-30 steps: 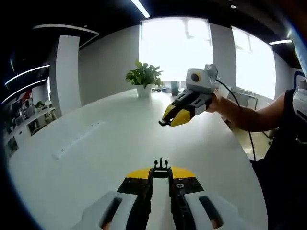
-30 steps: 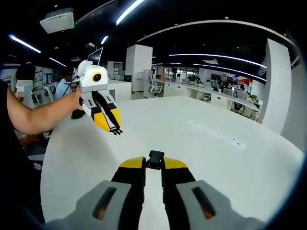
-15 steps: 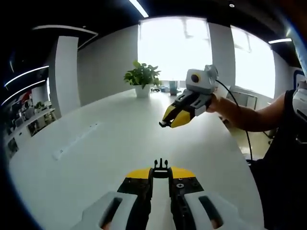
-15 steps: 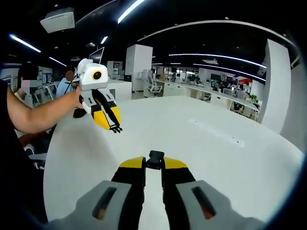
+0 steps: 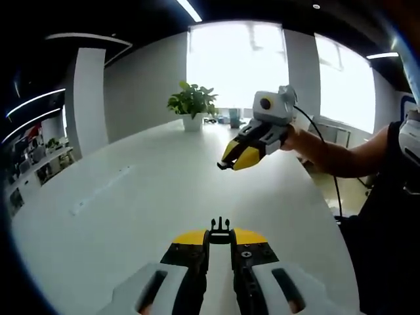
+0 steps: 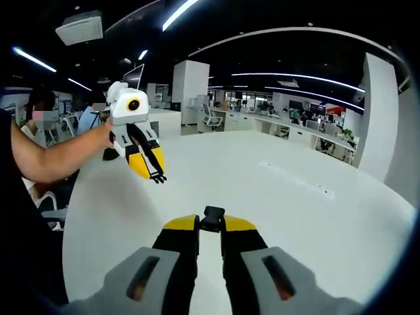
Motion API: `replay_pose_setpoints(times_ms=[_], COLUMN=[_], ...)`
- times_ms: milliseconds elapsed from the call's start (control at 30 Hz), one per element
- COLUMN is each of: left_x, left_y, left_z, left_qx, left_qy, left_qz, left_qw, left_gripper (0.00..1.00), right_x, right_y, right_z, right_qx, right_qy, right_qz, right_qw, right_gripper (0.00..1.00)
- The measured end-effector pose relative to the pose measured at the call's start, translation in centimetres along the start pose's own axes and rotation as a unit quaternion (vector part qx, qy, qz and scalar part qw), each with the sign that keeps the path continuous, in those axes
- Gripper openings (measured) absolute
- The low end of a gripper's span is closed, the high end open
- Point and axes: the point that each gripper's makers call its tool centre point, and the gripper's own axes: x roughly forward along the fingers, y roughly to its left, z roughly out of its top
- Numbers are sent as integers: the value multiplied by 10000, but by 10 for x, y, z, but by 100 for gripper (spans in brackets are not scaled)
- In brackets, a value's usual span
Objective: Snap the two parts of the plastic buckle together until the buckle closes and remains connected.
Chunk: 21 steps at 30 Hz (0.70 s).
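Blown-out glare from windows, bright ceiling strip lights against dark ceiling, soft sheen on white table, strong fisheye bending at edges, sharp focus.

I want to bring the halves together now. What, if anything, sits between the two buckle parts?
Nothing visible. The pronged part sits in the left claw, the socket part in the right claw; between them is open air above the bare white table.
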Motion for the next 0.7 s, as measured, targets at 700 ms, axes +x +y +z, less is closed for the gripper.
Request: replay_pose_setpoints(times_ms=[700], left_x=[2], left_y=[4], left_z=[-11], left_qx=[-43], left_qy=[10], left_qz=[-74], left_qw=[10000], left_gripper=[11], right_x=[8], right_y=[3], right_z=[-14], right_qx=[-8], right_qy=[80], right_qz=[125], right_qw=[9999], right_gripper=[11])
